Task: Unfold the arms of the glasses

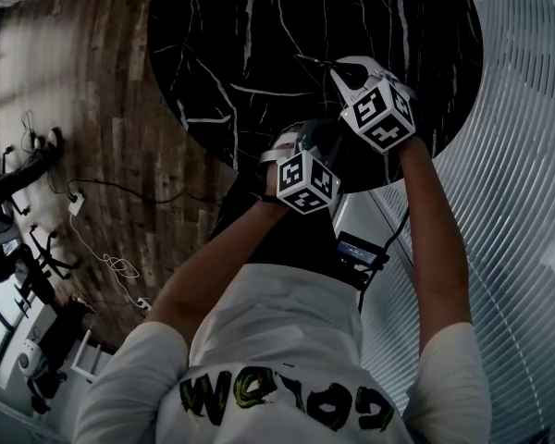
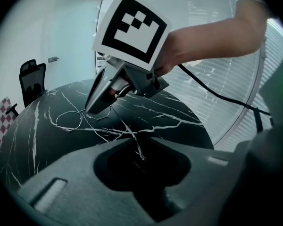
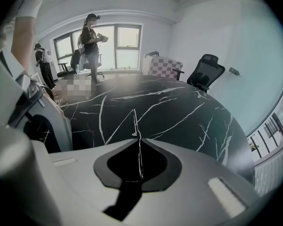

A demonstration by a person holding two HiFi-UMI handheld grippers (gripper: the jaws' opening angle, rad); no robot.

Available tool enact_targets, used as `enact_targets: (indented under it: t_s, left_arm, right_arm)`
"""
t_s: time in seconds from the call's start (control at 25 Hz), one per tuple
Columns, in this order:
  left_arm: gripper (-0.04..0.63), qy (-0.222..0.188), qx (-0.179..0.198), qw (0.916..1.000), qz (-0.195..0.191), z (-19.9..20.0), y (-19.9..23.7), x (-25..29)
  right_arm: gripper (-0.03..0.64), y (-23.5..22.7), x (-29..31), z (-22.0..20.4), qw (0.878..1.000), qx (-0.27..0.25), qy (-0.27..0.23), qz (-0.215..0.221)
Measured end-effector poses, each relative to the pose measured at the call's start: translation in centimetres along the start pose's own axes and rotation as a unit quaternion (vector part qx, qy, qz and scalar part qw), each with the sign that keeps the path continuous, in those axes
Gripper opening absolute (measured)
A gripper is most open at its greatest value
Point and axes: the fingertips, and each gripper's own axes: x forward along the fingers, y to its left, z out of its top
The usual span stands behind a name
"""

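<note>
Thin wire-framed glasses hang just above the black marble table, held between my two grippers. In the left gripper view my right gripper comes down from the top and is shut on the frame beside the wire rims. One slim arm of the glasses runs from there into my left gripper, whose jaws are closed on it. In the right gripper view the right gripper pinches a fine wire of the glasses that stands upright out of its jaws. In the head view the right gripper is over the table's near edge, and the left gripper is just below it.
The round table has its edge close to both grippers. A black office chair and a checkered chair stand at its far side. Two people stand by the window. Slatted blinds run along the right, and cables lie on the wooden floor.
</note>
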Motion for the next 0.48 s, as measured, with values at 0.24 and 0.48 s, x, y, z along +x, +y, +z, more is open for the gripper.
enact_targets:
  t_s: [0.24, 0.48]
  left_arm:
    - [0.088, -0.009, -0.010, 0.9999, 0.001, 0.0, 0.7, -0.6]
    - [0.097, -0.029, -0.042, 0.9986, 0.011, 0.9, 2.8, -2.1]
  right_arm:
    - [0.014, 0.2, -0.1, -0.1, 1.000, -0.024, -0.005, -0.001]
    - [0.013, 0.4, -0.1, -0.1, 0.999, -0.033, -0.011, 0.002]
